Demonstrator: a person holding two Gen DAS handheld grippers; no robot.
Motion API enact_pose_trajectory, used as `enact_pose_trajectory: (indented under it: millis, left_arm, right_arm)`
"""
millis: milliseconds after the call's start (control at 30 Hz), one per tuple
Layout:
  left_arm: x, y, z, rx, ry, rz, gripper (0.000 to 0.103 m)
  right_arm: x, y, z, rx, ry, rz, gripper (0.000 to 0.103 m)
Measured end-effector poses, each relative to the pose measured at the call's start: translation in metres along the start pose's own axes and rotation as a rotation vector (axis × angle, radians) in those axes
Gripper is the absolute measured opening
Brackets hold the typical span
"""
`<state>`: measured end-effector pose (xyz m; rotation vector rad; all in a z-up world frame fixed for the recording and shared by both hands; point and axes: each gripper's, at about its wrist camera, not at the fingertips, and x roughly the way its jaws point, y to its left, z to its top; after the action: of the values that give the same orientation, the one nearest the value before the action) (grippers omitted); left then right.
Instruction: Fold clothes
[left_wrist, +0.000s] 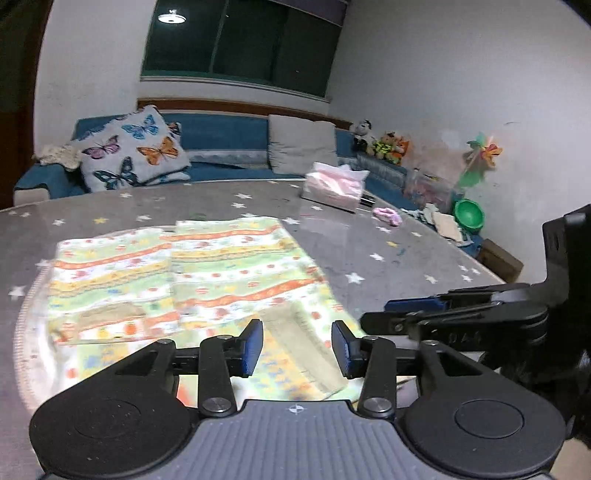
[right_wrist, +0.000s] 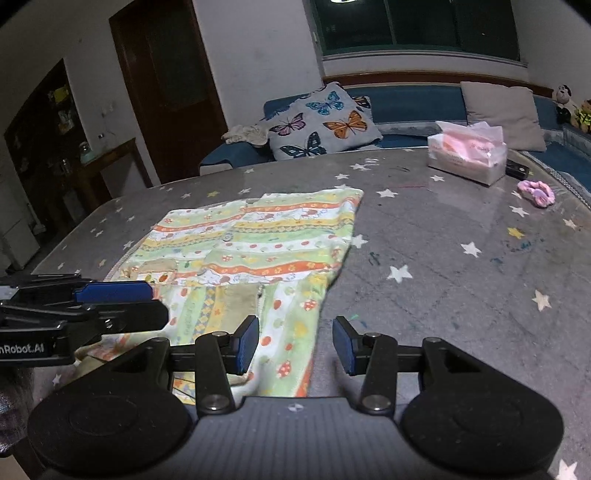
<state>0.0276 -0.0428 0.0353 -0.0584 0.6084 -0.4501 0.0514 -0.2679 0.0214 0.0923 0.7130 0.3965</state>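
Near the bench's front edge lies the garment, partly folded and flat. I see my left claw released above its near hem, and my right claw released over its right edge, neither gripping cloth.

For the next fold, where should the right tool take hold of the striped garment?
Probably the near right hem of the striped garment, approached from the bare table on its right side. That edge hangs loose and slightly lifted just ahead of the open right tool, so one finger could slip under it.
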Motion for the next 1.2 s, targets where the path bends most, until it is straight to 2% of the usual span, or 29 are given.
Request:
enact_pose_trajectory:
  millis: [267,433,500,567,700,833,1000,1200]
  left_arm:
    - [-0.019,0.063,-0.008,-0.072,0.012,0.194,0.042]
    - [-0.018,0.095,-0.022,-0.101,0.048,0.262,0.042]
    - [-0.014,0.102,-0.028,-0.104,0.071,0.283,0.038]
    - [-0.009,0.108,-0.033,-0.092,0.083,0.309,0.035]
    - [-0.008,0.113,-0.035,-0.042,0.087,0.380,0.036]
    - [-0.017,0.111,-0.030,-0.022,0.076,0.379,0.035]
    - [-0.023,0.083,-0.027,0.055,0.056,0.269,0.035]
    - [-0.020,0.047,-0.042,0.189,0.085,0.164,0.037]
  right_arm:
    - [0.032,0.030,0.005,-0.059,0.043,0.062,0.032]
    - [0.049,0.039,-0.001,-0.089,0.086,0.033,0.032]
    - [0.051,0.039,-0.003,-0.091,0.095,0.022,0.031]
    - [0.050,0.042,-0.004,-0.110,0.097,0.006,0.025]
    - [0.045,0.047,-0.003,-0.148,0.109,-0.020,0.024]
    - [0.037,0.050,0.002,-0.180,0.092,-0.023,0.025]
    - [0.039,0.060,0.003,-0.207,0.097,0.036,0.025]
    - [0.037,0.066,-0.013,-0.253,0.137,0.057,0.027]
